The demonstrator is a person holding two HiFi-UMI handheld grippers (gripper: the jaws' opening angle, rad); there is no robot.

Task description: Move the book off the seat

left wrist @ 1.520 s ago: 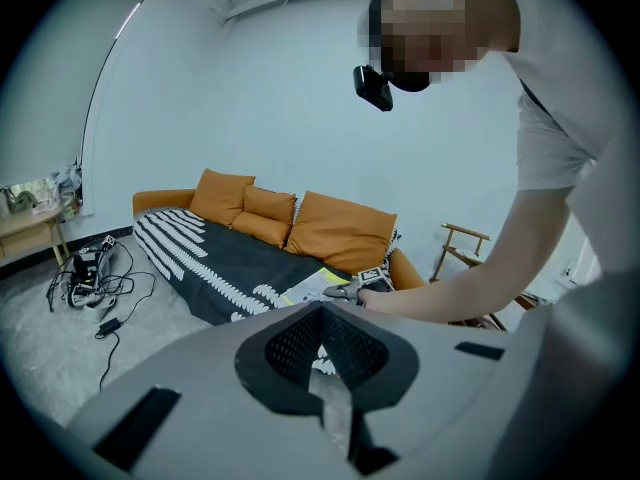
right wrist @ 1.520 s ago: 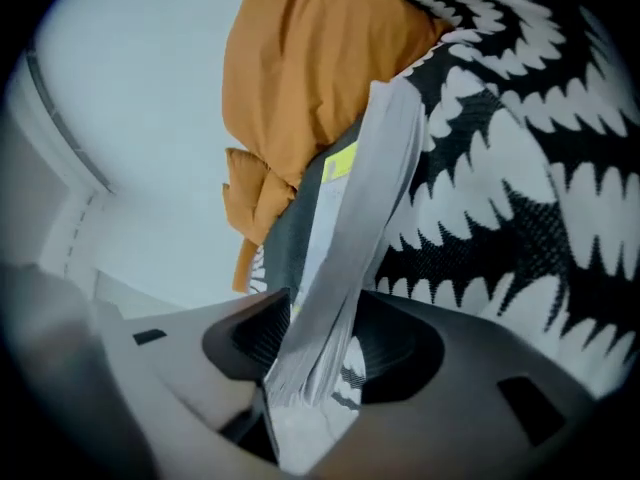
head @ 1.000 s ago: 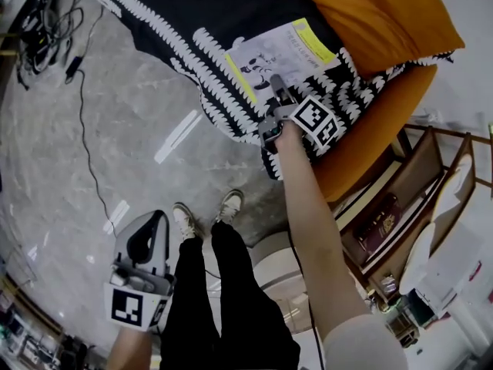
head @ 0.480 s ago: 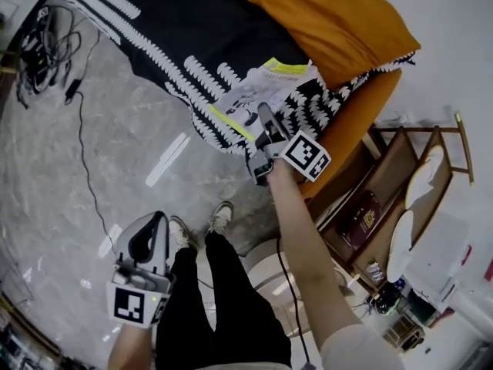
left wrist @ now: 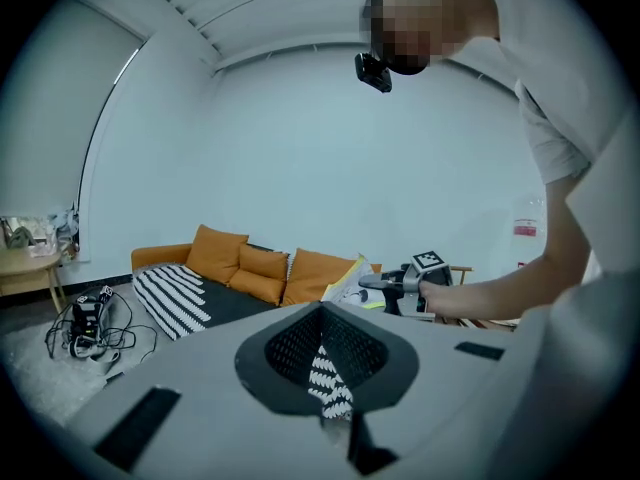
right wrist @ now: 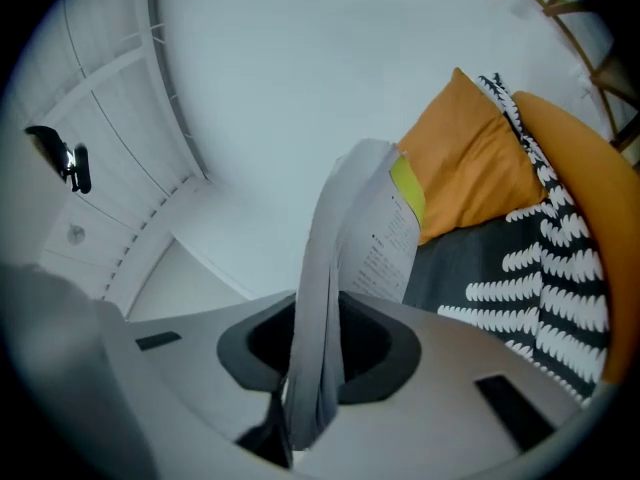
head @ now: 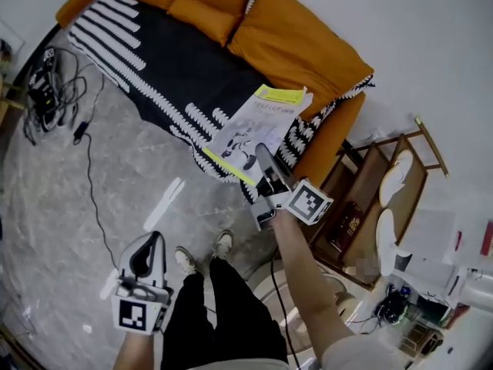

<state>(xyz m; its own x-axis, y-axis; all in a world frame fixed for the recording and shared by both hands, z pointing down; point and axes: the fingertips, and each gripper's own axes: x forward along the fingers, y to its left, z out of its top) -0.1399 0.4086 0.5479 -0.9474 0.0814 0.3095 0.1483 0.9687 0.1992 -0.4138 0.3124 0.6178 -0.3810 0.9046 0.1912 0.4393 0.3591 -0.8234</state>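
Note:
The book [head: 250,122], a thin white paperback with a yellow band, hangs in the air above the sofa's front edge, clear of the seat. My right gripper [head: 263,154] is shut on its lower edge. In the right gripper view the book [right wrist: 365,238] stands up between the jaws of that gripper [right wrist: 310,368]. The orange sofa [head: 308,52] carries a black-and-white blanket [head: 177,68] over its seat. My left gripper [head: 154,241] hangs low at the left over the floor, shut and holding nothing. The left gripper view looks past its jaws [left wrist: 325,368] to the right gripper [left wrist: 385,282] and the book [left wrist: 345,286].
Orange cushions [head: 208,6] line the sofa's back. A tangle of cables [head: 46,91] lies on the marble floor at the left. A wooden shelf unit [head: 377,199] stands right of the sofa. The person's legs [head: 223,307] are below the grippers.
The right gripper has lifted the book up off the blanket and drawn it toward the person. The left gripper has also risen, and more of the sofa and room is in view.

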